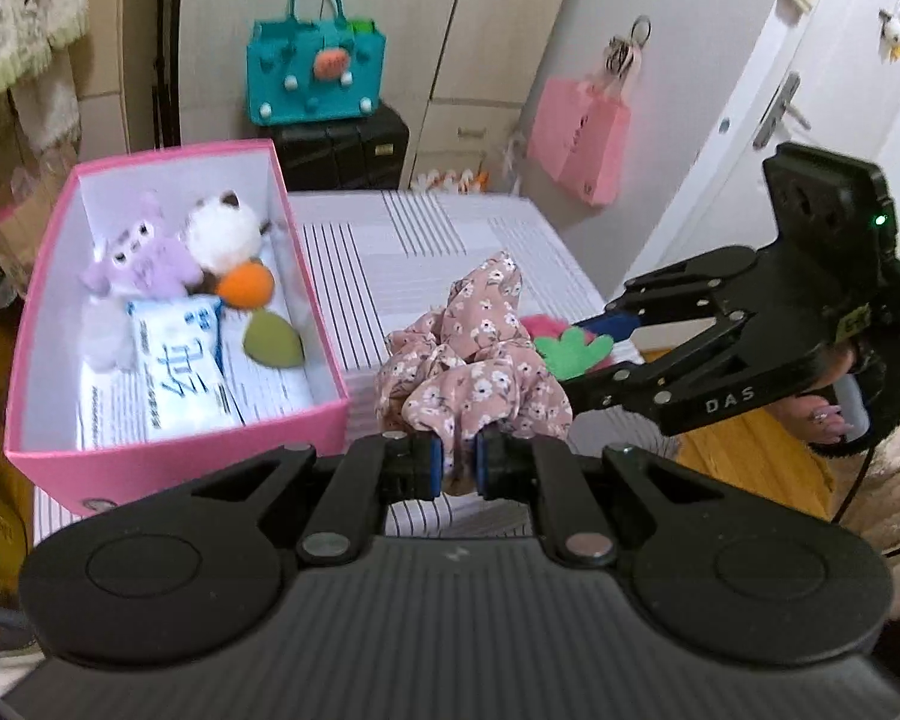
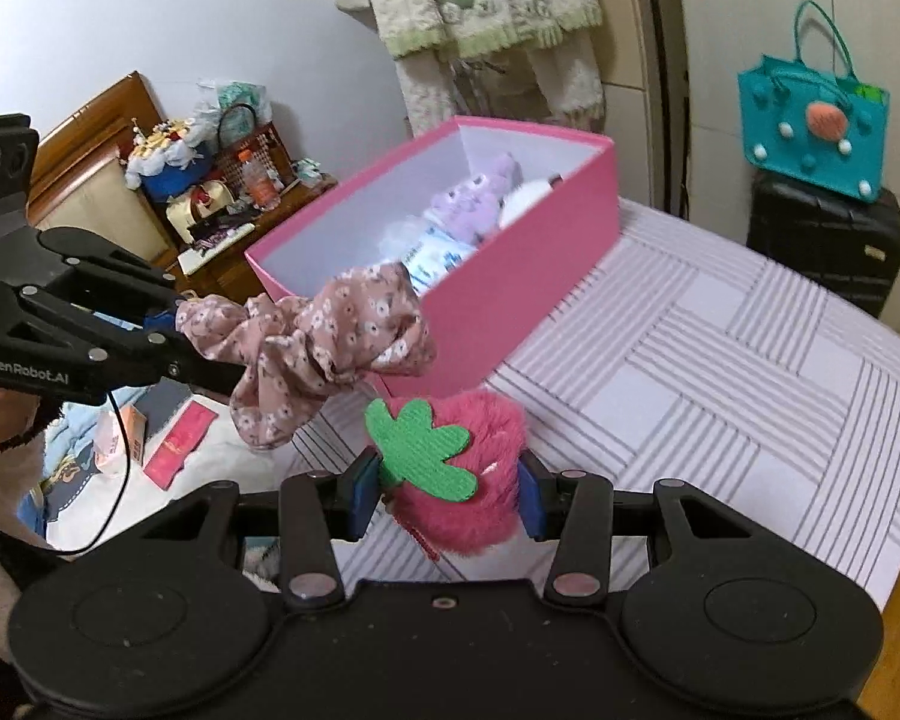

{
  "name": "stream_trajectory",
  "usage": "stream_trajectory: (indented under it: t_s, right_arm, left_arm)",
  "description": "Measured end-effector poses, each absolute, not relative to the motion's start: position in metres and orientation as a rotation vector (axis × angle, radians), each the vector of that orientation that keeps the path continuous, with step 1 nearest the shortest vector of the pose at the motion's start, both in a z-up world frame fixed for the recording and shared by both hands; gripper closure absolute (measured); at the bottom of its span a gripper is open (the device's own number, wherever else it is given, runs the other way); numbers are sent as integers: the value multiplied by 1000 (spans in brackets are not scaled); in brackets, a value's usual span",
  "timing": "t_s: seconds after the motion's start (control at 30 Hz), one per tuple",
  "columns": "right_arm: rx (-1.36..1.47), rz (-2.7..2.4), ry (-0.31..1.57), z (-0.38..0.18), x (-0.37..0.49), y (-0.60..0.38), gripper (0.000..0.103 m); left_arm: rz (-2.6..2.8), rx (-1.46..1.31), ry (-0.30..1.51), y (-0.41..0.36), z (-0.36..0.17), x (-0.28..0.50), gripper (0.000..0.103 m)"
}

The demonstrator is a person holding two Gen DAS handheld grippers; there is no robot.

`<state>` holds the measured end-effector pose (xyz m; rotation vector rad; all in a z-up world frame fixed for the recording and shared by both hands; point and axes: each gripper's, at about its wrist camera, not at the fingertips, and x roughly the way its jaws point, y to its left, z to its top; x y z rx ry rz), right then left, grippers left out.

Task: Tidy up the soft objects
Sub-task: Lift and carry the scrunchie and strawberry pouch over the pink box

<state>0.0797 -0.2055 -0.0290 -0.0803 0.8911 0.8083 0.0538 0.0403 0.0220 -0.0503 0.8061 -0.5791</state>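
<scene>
Left gripper fingers pinched on floral scrunchie, frame centre; right gripper fingers clamping pink strawberry plush; better carried over pink box, left, then released inside.

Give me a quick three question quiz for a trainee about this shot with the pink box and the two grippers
1. What does the left gripper hold?
2. True or false: the pink box already holds a purple plush.
3. The right gripper is shut on: A) the orange ball B) the pink strawberry plush C) the tissue pack

Key: 1. The floral fabric scrunchie, pinched between the pads. 2. True. 3. B
</scene>
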Motion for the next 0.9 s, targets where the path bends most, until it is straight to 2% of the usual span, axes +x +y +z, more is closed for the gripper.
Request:
stream_trajectory:
  t_s: [0.27, 0.57, 0.9]
  right_arm:
    - [-103, 842, 797, -6, 96, -180, 52]
    - [-153, 844, 695, 8, 138, -146, 52]
    - [-183, 826, 653, 2, 210, -105, 52]
  left_arm:
    - [-525, -104, 689, 64, 35, 72, 94]
    - [-424, -154, 642, 101, 35, 116, 94]
    - [-257, -85, 638, 124, 18, 187, 94]
